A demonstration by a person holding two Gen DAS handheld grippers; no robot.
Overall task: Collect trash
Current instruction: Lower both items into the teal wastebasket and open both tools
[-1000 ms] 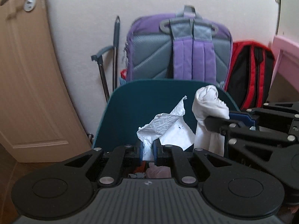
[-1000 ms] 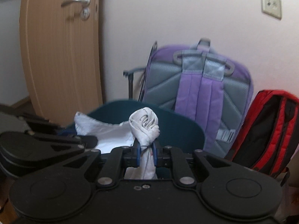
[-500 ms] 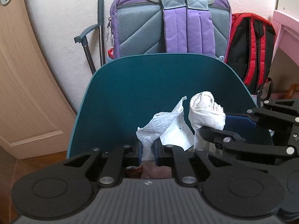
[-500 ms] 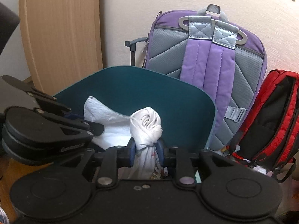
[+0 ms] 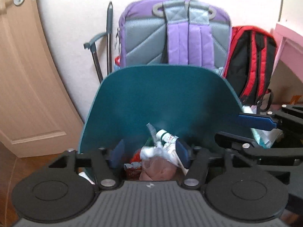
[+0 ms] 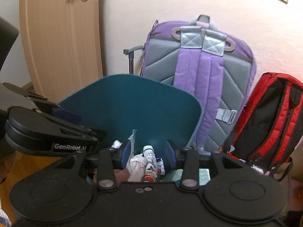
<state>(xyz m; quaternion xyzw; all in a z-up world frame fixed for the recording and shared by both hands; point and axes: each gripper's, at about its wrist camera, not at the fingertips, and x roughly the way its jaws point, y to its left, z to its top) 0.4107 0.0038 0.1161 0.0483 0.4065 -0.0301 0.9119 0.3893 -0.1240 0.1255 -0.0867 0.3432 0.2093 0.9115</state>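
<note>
Left claw [image 5: 150, 152] and right claw [image 6: 148, 152] both spread wide, empty, poised over the teal bin [image 5: 161, 98]. Bin's near rim and base hidden behind the claw bodies. Trash [image 5: 159, 157] inside: crumpled white tissue, a smooth printed bottle [image 6: 149, 162], red wrapper; lower layers indistinct. Far side: quilted purple bag [image 5: 176, 37], red bag [image 5: 251, 64] at right.

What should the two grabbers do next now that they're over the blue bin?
Probably lift both away from the teal bin. The left gripper and right gripper are open and hold nothing, and the crumpled white paper lies among the trash inside, so more trash likely needs fetching.
</note>
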